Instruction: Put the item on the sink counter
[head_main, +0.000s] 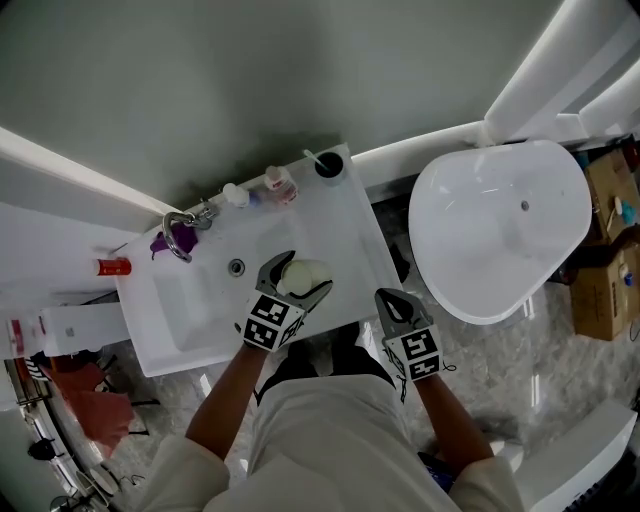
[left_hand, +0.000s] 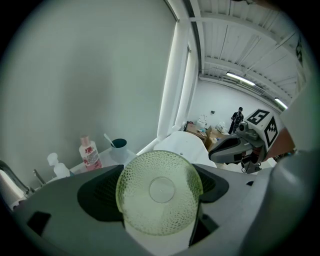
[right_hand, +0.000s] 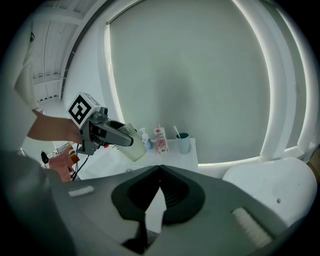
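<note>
Pale green glass cup (left_hand: 159, 192), pebbled all over with a smooth round base, is clamped in the left gripper (head_main: 303, 274) and hovers over the white tabletop (head_main: 352, 215) right of the basin (head_main: 200, 295). Right gripper (head_main: 392, 297) hangs off the edge, jaws together, empty. White bathtub (head_main: 500, 230) alongside, grey wall behind.

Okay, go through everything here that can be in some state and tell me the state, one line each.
Left gripper: shut on the cup.
Cup: gripped, tilted, held off the counter.
Right gripper: shut, empty.
Faucet: no water seen running.
Mug: upright, toothbrush inside.
Pink bottle: upright, capped.
Pump bottle: upright.
Tub: empty.
</note>
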